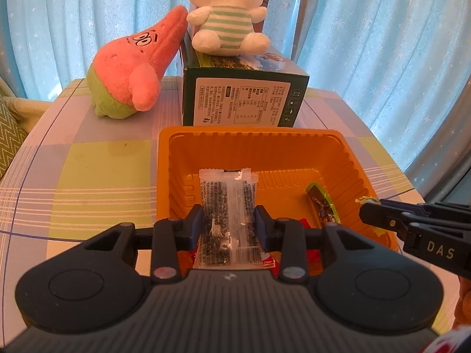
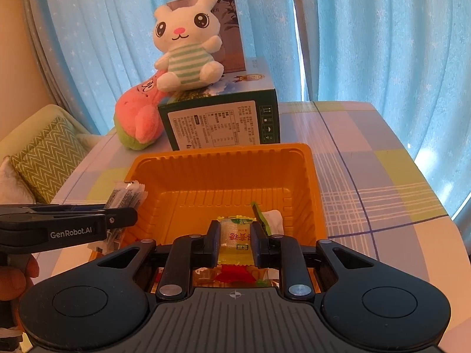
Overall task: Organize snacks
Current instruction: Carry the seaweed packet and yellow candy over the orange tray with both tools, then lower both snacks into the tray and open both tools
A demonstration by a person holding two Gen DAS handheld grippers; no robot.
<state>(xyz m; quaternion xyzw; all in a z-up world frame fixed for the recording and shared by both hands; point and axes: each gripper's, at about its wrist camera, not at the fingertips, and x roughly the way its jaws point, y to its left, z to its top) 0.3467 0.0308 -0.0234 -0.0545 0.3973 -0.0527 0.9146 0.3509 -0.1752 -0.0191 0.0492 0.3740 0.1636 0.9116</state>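
**Two grippers, each gripping a packet over one orange tray**

One table (image 1: 88, 161) in a checked cloth lies ahead of both grippers. Beyond them stands one green box (image 1: 241, 100), with one white rabbit toy (image 1: 226, 20) on top and one pink toy (image 1: 132, 73) leaning beside it. One orange tray (image 1: 294, 153) sits directly under the fingers. The left gripper (image 1: 229, 223) pinches one clear printed packet (image 1: 226, 206); the right gripper (image 2: 235, 235) is clamped on one yellow candy (image 2: 234, 241). One green wrapper (image 1: 322, 206) lies inside the tray, right of the left gripper; perhaps red wrappers (image 1: 309, 254) too.
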